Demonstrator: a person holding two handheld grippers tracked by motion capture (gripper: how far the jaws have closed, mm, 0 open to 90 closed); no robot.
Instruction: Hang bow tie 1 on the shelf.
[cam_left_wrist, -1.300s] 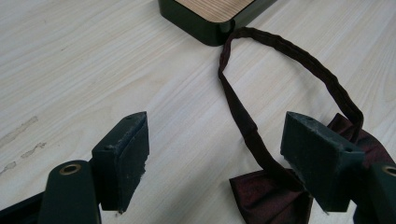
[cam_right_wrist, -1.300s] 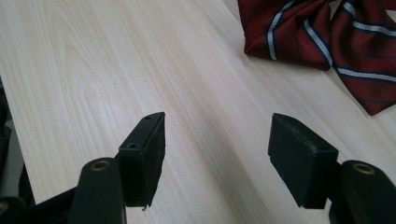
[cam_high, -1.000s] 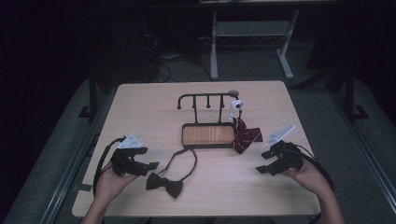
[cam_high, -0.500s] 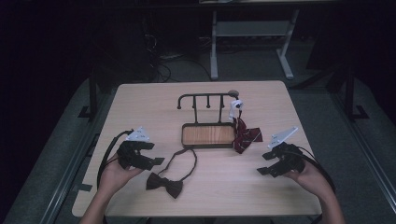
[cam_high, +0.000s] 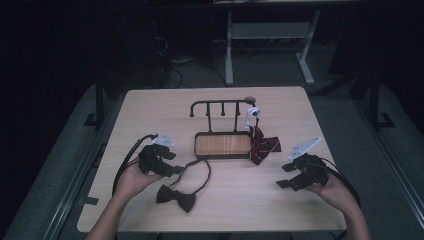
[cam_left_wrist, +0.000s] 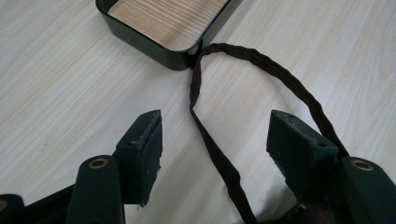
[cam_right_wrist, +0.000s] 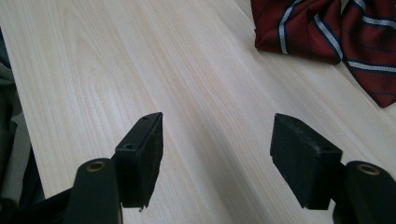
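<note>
A dark brown bow tie (cam_high: 175, 197) lies on the table's front left, its strap (cam_high: 200, 172) looping up toward the tray. My left gripper (cam_high: 173, 170) is open just left of that strap; in the left gripper view the strap (cam_left_wrist: 212, 149) runs between the spread jaws of the left gripper (cam_left_wrist: 215, 140). A red striped tie (cam_high: 262, 145) hangs from the stand and spills onto the table; in the right gripper view the red striped tie (cam_right_wrist: 327, 32) lies ahead at upper right. My right gripper (cam_high: 284, 176) is open over bare wood, as the right gripper (cam_right_wrist: 217, 144) shows.
A black tray with a wooden floor (cam_high: 222, 145) sits at the table's centre, its corner (cam_left_wrist: 177, 58) close ahead of the left gripper. A black rack (cam_high: 220, 107) rises behind it, with a small white object (cam_high: 253, 114) at its right end.
My left gripper has moved forward and right, up to the bow tie's strap. The right gripper has barely shifted.
</note>
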